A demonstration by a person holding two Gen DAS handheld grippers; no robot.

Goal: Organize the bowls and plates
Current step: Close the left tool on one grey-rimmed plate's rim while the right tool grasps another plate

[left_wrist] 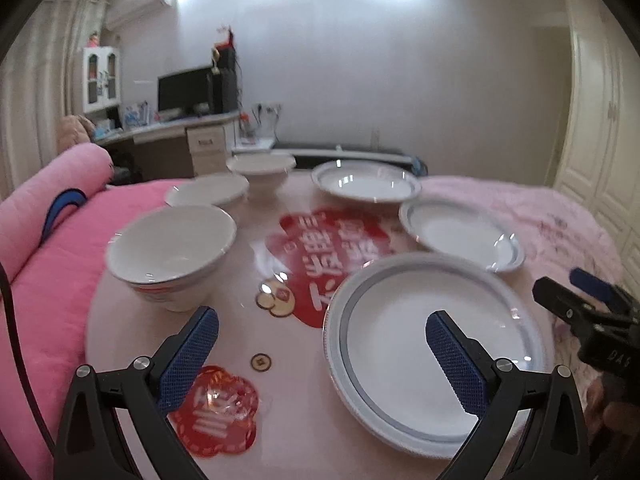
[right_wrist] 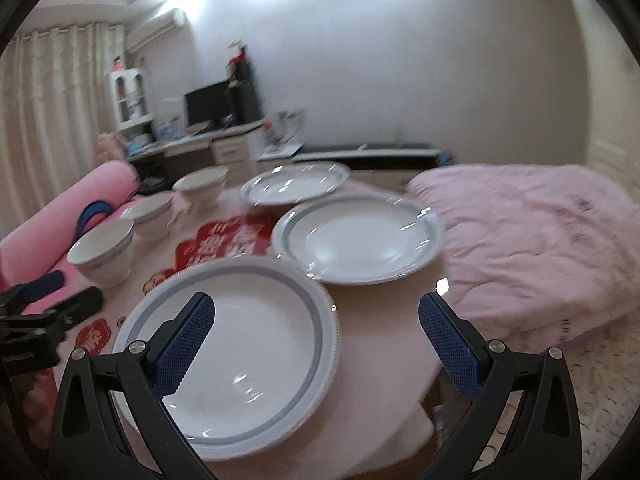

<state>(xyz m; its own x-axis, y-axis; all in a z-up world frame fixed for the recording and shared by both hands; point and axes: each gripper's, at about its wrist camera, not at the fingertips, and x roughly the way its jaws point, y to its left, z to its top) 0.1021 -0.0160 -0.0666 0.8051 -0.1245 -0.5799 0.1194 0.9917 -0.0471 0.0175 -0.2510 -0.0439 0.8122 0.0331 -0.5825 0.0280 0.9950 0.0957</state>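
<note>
Both sets of jaws are spread wide, nothing gripped. The near plate (right_wrist: 240,344) sits on the bench (left_wrist: 240,344) under the right gripper (right_wrist: 316,344), its rim between the jaws; the left gripper (left_wrist: 320,356) hovers just beside it. Two more plates (right_wrist: 356,240) lie ahead of the jaws, three bowls (left_wrist: 172,248) to the left. The rim is probably best pinched shallowly, one jaw slid underneath, then lifted level to avoid slip.

Three white plates (left_wrist: 436,352) with grey-blue rims lie flat in a row on the surface's right side. Three white bowls (left_wrist: 172,256) stand upright along the left, all apart.
</note>
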